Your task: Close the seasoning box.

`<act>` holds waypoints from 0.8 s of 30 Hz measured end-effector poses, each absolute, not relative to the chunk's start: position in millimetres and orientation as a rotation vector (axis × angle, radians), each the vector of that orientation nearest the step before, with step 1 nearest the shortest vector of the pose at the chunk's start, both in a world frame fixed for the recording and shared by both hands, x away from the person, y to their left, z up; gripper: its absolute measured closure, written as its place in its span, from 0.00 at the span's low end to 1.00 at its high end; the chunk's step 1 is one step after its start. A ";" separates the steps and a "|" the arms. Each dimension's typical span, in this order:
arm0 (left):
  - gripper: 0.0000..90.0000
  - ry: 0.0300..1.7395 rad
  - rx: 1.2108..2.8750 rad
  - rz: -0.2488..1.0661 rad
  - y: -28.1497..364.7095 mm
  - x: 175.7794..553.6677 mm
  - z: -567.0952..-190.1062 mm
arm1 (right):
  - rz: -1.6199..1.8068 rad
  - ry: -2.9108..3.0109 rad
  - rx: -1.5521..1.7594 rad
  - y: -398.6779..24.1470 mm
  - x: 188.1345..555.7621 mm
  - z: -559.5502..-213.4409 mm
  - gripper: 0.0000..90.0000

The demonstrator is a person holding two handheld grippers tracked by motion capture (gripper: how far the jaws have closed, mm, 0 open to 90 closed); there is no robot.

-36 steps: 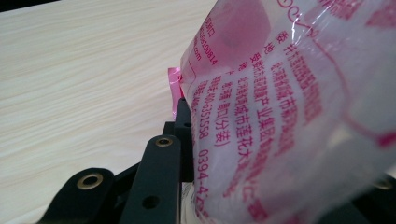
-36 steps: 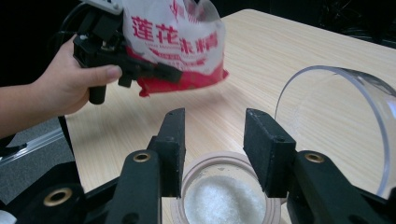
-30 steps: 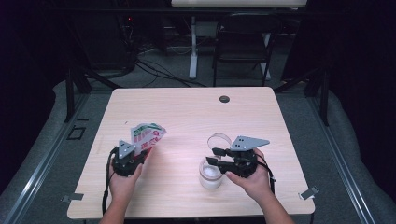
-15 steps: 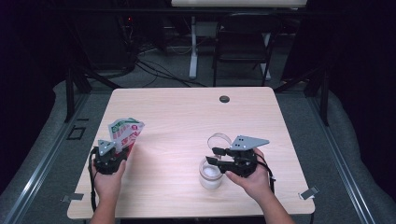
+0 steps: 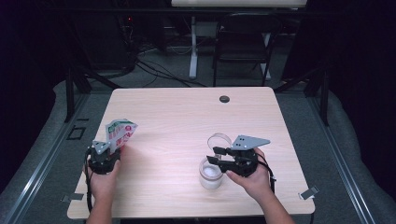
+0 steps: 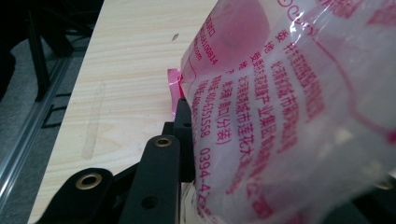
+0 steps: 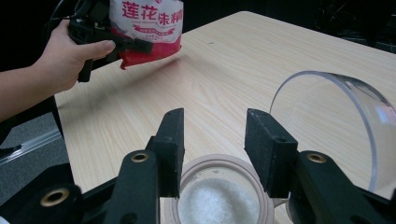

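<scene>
Holding a jar (image 5: 211, 173) of white grains between its parted jaws, the right hand-held gripper (image 5: 219, 156) sits nearest on the worktop (image 5: 187, 116), a clear lid (image 5: 219, 139) just behind. Well left of the jar, the left hand-held gripper (image 5: 109, 148) pinches a pink-printed pouch (image 5: 120, 133) upright.

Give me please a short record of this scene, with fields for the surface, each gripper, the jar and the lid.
surface: light wooden table
left gripper: shut on the seasoning bag, held upright near the table's left edge
seasoning bag: plastic, red and pink print, Chinese text
right gripper: jaws open, nothing between them, poised just above the jar
jar: clear, open, white granules inside
lid: clear round hinged lid, swung up beside the jar's mouth
other: small black round cap near the table's far edge
</scene>
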State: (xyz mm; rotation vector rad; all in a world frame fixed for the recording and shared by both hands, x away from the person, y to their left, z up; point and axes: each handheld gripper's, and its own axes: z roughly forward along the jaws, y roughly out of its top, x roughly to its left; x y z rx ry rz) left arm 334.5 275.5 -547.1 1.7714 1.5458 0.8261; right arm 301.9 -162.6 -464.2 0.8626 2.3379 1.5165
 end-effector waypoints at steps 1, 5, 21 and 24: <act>0.83 1.554 1.775 0.824 275.8 335.0 -548.2 | 1.517 2.338 0.863 -162.6 301.8 -464.2 0.64; 0.83 1.575 1.791 0.813 276.5 337.3 -552.4 | 1.517 2.340 0.863 -162.5 301.9 -464.3 0.64; 0.70 1.613 1.801 0.793 277.1 338.4 -556.0 | 1.502 2.355 0.864 -162.0 303.0 -465.9 0.64; 0.65 1.611 1.786 0.788 276.0 338.2 -555.8 | 1.508 2.351 0.867 -161.8 303.4 -466.5 0.63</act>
